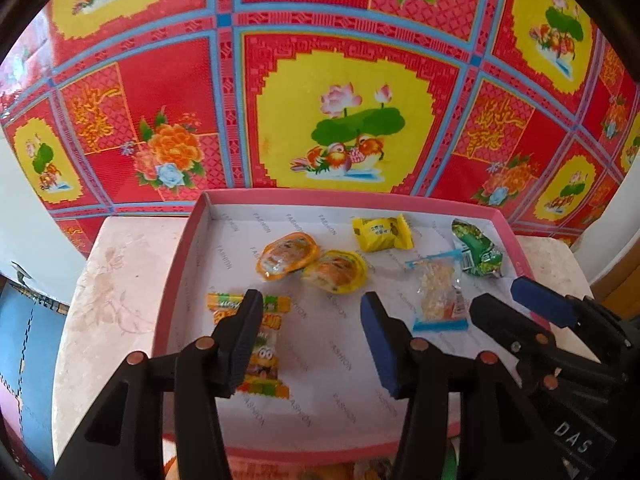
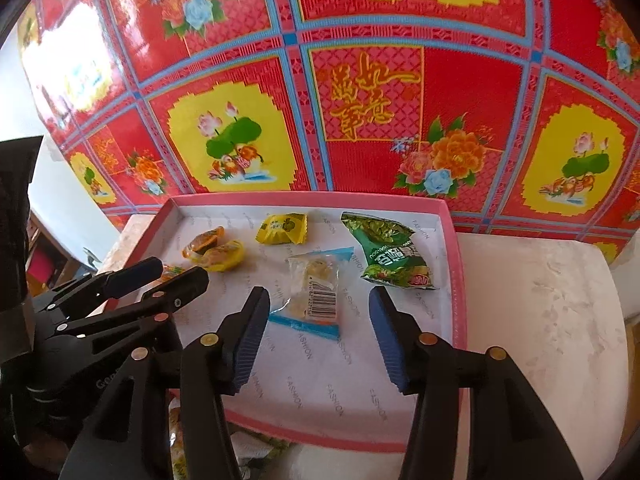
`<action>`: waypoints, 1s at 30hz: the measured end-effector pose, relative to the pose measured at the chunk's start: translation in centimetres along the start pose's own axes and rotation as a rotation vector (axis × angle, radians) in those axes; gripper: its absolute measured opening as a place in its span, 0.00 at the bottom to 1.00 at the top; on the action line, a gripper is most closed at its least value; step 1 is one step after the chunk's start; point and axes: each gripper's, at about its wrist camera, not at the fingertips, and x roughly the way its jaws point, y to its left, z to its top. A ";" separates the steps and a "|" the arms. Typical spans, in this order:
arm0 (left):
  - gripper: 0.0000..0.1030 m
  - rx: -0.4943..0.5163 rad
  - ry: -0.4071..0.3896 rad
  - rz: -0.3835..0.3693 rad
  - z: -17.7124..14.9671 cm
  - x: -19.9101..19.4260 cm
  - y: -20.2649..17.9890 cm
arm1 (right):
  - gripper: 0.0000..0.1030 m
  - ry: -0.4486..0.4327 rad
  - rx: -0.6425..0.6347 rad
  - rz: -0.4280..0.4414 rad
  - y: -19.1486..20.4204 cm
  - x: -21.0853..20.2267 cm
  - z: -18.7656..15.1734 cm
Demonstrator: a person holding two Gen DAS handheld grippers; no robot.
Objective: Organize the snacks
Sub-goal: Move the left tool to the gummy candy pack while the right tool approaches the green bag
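Observation:
A shallow pink box (image 1: 176, 260) (image 2: 460, 280) lined with white paper holds several snacks. In it lie two round orange-yellow packets (image 1: 288, 256) (image 1: 340, 272), a yellow square packet (image 1: 382, 232) (image 2: 282, 228), a green bag (image 1: 478, 252) (image 2: 388, 252) and a clear packet with blue ends (image 1: 440, 292) (image 2: 316, 292). A long yellow-orange cartoon wrapper (image 1: 268, 364) is partly hidden under my left gripper's left finger. My left gripper (image 1: 310, 300) (image 2: 180, 271) hangs open over the box with nothing between its pads. My right gripper (image 2: 320, 296) (image 1: 500, 294) is open above the clear packet, its pads apart from it.
The box rests on a cream marbled top (image 1: 112, 280) (image 2: 540, 300). Behind it spreads a red, yellow and blue flowered sheet (image 1: 340, 120). More wrapped snacks (image 2: 180, 440) show below the box's near edge. The two grippers sit close side by side.

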 end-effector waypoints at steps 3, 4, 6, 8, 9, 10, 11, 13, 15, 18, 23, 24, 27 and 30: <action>0.52 0.002 -0.007 -0.010 -0.4 -1.0 0.0 | 0.52 -0.009 0.005 0.008 -0.1 -0.9 -0.4; 0.52 0.004 -0.008 -0.011 -0.6 -1.3 -0.1 | 0.52 -0.010 0.008 0.010 -0.2 -1.1 -0.6; 0.52 0.008 -0.007 -0.015 -0.9 -1.8 -0.3 | 0.52 -0.012 0.017 0.015 -0.4 -1.7 -1.0; 0.52 0.012 -0.004 -0.020 -1.2 -2.4 -0.4 | 0.52 -0.013 0.023 0.020 -0.6 -2.3 -1.3; 0.52 0.013 -0.005 -0.022 -1.4 -2.6 -0.5 | 0.52 -0.015 0.024 0.021 -0.5 -2.5 -1.4; 0.52 0.014 -0.007 -0.022 -1.3 -2.7 -0.4 | 0.52 -0.018 0.025 0.021 -0.5 -2.7 -1.5; 0.52 0.015 -0.010 -0.022 -1.4 -3.0 -0.4 | 0.52 -0.021 0.025 0.022 -0.6 -3.0 -1.7; 0.52 0.019 -0.012 -0.022 -1.7 -3.4 0.1 | 0.52 -0.024 0.021 0.023 -0.6 -3.4 -1.9; 0.52 0.022 -0.012 -0.025 -2.1 -3.9 -0.1 | 0.52 -0.027 0.021 0.020 -0.7 -3.9 -2.2; 0.52 0.028 -0.010 -0.025 -2.7 -4.6 -0.1 | 0.52 -0.029 0.026 0.024 -0.8 -4.5 -2.8; 0.52 0.028 -0.004 -0.030 -3.6 -5.5 0.3 | 0.52 -0.019 0.036 0.032 -1.0 -5.4 -3.8; 0.52 0.022 -0.003 -0.033 -3.8 -5.6 0.4 | 0.52 -0.018 0.037 0.031 -1.0 -5.5 -4.0; 0.52 0.004 0.000 -0.039 -4.3 -6.2 1.0 | 0.52 -0.015 0.035 0.031 -1.0 -6.2 -4.7; 0.52 -0.001 0.000 -0.034 -4.8 -6.6 1.4 | 0.52 -0.013 0.033 0.032 -1.0 -6.7 -5.3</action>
